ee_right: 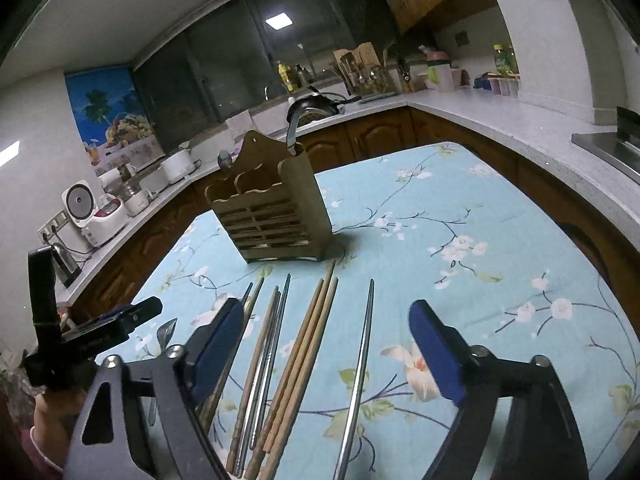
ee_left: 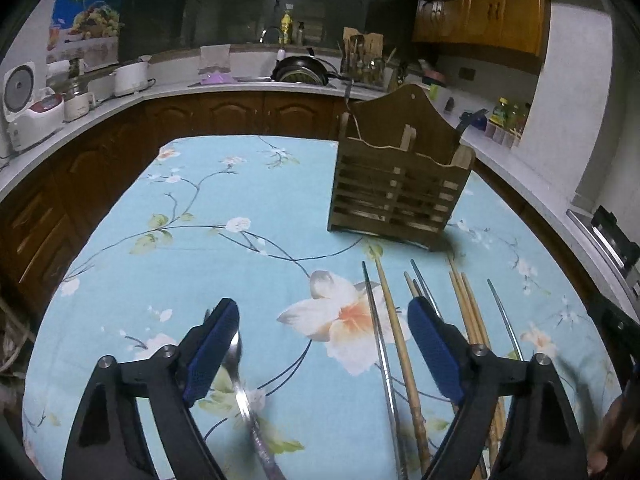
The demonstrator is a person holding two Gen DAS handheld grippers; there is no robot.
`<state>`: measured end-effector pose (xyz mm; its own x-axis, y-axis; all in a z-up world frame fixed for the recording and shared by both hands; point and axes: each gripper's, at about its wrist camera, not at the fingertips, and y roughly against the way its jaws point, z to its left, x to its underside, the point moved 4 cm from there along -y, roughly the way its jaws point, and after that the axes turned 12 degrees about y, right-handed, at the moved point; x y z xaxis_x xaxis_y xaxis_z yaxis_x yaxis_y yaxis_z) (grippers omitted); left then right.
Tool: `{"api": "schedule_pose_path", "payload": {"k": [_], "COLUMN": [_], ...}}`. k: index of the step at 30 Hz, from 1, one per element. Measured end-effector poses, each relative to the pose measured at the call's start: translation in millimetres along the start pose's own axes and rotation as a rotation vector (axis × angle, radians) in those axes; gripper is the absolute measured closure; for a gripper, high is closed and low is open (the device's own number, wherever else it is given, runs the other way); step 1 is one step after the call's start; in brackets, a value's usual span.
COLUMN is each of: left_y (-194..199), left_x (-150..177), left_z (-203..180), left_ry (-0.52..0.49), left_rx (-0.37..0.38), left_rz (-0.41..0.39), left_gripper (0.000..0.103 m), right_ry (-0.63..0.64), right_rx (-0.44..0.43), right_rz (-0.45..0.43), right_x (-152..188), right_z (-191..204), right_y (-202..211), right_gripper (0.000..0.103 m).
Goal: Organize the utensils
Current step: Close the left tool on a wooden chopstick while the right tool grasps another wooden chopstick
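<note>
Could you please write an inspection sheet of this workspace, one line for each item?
Surface: floral tablecloth, flat.
Job's things: wooden utensil holder upright, some utensil handles in it; chopsticks, wooden and metal, lying loose before it; spoon lying between the left gripper's fingers.
Clutter: nothing seen on the table.
Grippers: left gripper and right gripper open, low over the utensils, holding nothing.
Cables: cords by the rice cooker.
Surroundings: kitchen counter, appliances, dark window.

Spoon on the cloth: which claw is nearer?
Left. The spoon lies between the open left claw fingers, beside its left pad. The right claw hangs over the chopsticks, spoon outside it.
</note>
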<state>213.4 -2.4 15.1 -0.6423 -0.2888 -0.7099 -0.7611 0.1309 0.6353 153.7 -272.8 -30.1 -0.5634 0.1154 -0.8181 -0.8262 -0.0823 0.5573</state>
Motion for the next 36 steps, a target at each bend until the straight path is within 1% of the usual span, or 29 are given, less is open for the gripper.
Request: {"api": "schedule_pose_path", "payload": {"k": [1,2,3,5,6,7,9,12,14,15,16,21,23,25,30,32,36], "left_y": [-2,-4,-6,-13,-16,-20,-31,-47,-61,-67,-74,-104,-116,-127,-150,-155,-161], "left_x": [-1,-2,-4,-5,-6,-7,-11,-15,-17,-17,-18,-23,-23,-22,-20,-19,-16], "left_z": [-2,-4,-7,-12,-14,-17,-22,-29,-33,-35,-36,-44,-48,-52,-55,-57,-63], "left_ry": [-0.001,-0.002,-0.005,-0.016,-0.019,-0.023,-0.032,-0.047,-0.057,-0.058,-0.058,-0.075,-0.082,-0.1,-0.118,-0.126,-0.17], "left_rx": [0.008,0.017,0.026,0.046,0.056,0.067,0.081,0.096,0.096,0.094,0.097,0.086,0.086,0.087,0.079,0.082,0.07], "left_rz": [0.009,0.018,0.028,0.054,0.067,0.081,0.113,0.154,0.189,0.209,0.232,0.285,0.304,0.323,0.354,0.348,0.339], "left_gripper": [0.025,0.027,0.031,0.037,0.043,0.046,0.047,0.051,0.056,0.06,0.064,0.068,0.072,0.082,0.086,0.086,0.088], "right_ry": [-0.003,-0.004,-0.005,-0.01,-0.012,-0.015,-0.027,-0.041,-0.05,-0.059,-0.066,-0.059,-0.049,-0.041,-0.029,-0.016,0.03], "right_rx": [-0.003,-0.006,-0.011,-0.021,-0.026,-0.032,-0.048,-0.067,-0.08,-0.087,-0.097,-0.106,-0.11,-0.106,-0.088,-0.085,-0.06], "right_rz": [0.01,0.018,0.031,0.052,0.063,0.075,0.102,0.137,0.166,0.184,0.198,0.259,0.28,0.3,0.341,0.367,0.368], "right_x": [-1,-4,-5,-9,-10,-11,-16,-20,-23,-25,-26,-29,-29,-29,-27,-24,-26], "right_z": [-1,-1,-2,-3,-4,-4,-7,-9,-11,-12,-13,-11,-9,-9,-10,-9,-6], "right_y": [-4,-7,-11,-22,-26,-32,-47,-68,-83,-93,-101,-136,-148,-157,-174,-182,-187], "right_gripper": [0.028,0.034,0.04,0.047,0.051,0.053,0.059,0.064,0.069,0.071,0.072,0.078,0.08,0.081,0.084,0.084,0.088]}}
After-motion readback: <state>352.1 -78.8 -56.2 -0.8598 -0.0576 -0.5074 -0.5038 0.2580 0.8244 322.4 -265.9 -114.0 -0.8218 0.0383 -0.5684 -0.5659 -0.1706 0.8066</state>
